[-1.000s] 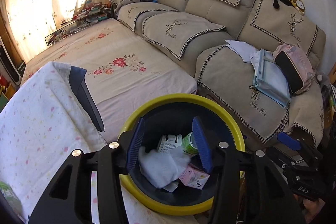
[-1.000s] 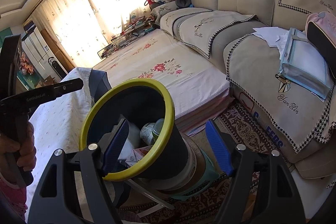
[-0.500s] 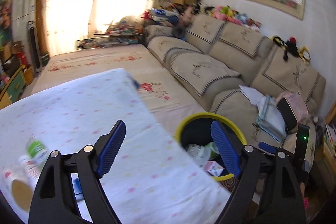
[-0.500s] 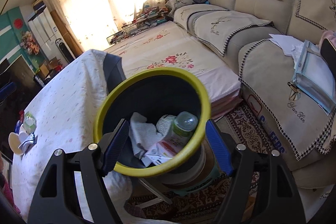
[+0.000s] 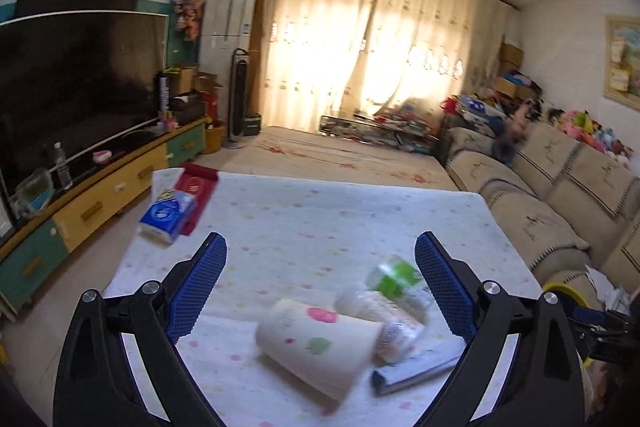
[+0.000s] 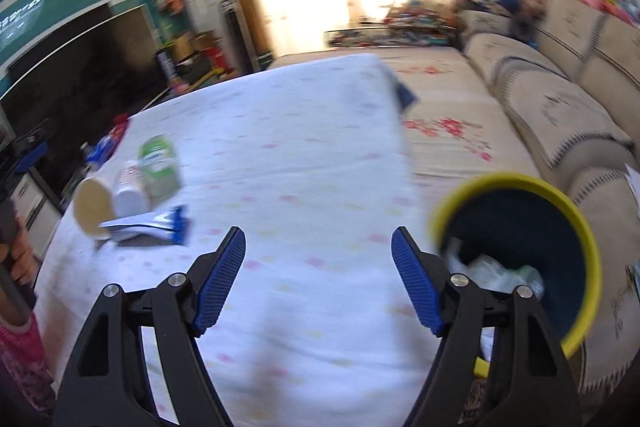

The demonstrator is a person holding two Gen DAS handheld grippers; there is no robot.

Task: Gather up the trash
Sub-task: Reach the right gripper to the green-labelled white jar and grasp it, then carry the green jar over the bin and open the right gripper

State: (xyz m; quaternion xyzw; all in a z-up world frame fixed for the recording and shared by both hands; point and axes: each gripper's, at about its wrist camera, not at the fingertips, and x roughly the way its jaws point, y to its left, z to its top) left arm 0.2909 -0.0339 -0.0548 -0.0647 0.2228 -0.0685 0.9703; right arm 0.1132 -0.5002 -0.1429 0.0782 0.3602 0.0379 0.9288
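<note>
Over the surface (image 5: 320,223) you are spreading the empty left gripper (image 5: 320,287) wider toward the paper cup (image 5: 320,343); right gripper (image 6: 318,279) is hanging wide, empty. Next, straddle that cup squarely.

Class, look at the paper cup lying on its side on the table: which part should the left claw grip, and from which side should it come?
Probably the paper cup mid-body, from above, fingers across its curved sides. It lies tipped over beneath the empty left claw, whose jaws are opening; the bottle crowds its right, so a low approach looks awkward.

Toppled paper cup (image 5: 320,343), seemingly empty
</note>
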